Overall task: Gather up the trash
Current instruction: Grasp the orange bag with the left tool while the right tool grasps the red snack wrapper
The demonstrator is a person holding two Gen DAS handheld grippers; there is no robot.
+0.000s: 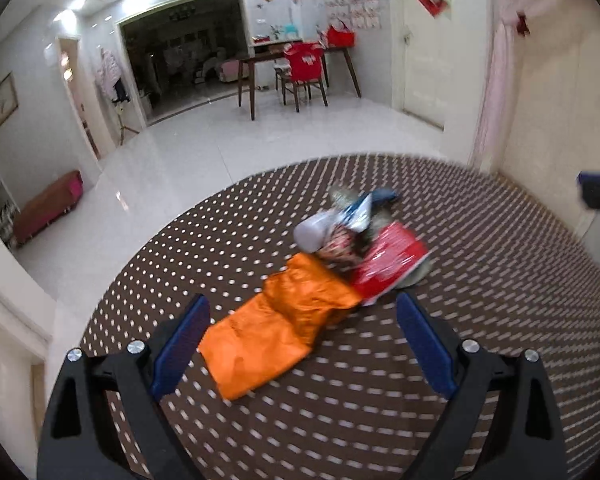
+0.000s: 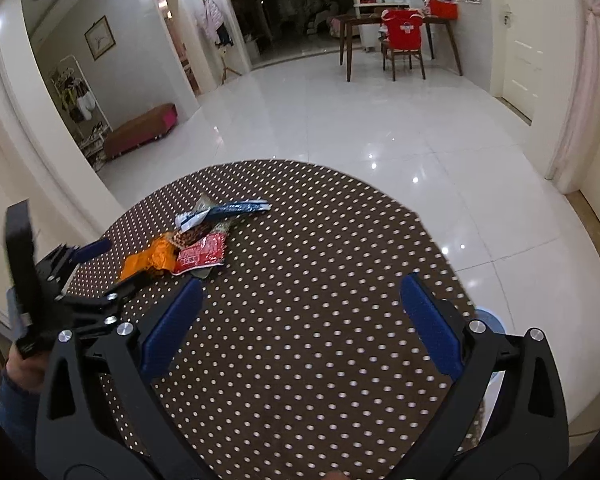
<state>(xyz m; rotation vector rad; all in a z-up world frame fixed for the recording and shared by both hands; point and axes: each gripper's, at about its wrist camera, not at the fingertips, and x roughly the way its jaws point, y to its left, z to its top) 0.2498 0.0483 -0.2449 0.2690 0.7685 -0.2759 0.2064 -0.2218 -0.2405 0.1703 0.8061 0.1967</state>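
A pile of wrappers lies on the round brown polka-dot table (image 1: pixel 380 400) (image 2: pixel 300 360). It holds a crumpled orange wrapper (image 1: pixel 276 328) (image 2: pixel 152 260), a red wrapper (image 1: pixel 388 268) (image 2: pixel 202 254) and a blue-and-white wrapper (image 1: pixel 356 210) (image 2: pixel 236 208). My left gripper (image 1: pixel 303 304) (image 2: pixel 120 264) is open, low over the table, and the near end of the orange wrapper lies between its fingers. My right gripper (image 2: pixel 302 284) is open and holds nothing; it hovers over bare cloth to the right of the pile. A hand (image 2: pixel 24 360) holds the left gripper.
The table edge curves close behind the pile, with white tiled floor beyond. A pale blue round object (image 2: pixel 488 320) shows below the table's right edge. Far back stand a wooden table (image 2: pixel 400 24) with a red-covered chair (image 2: pixel 404 40), and a brown bench (image 2: pixel 140 130) at the left.
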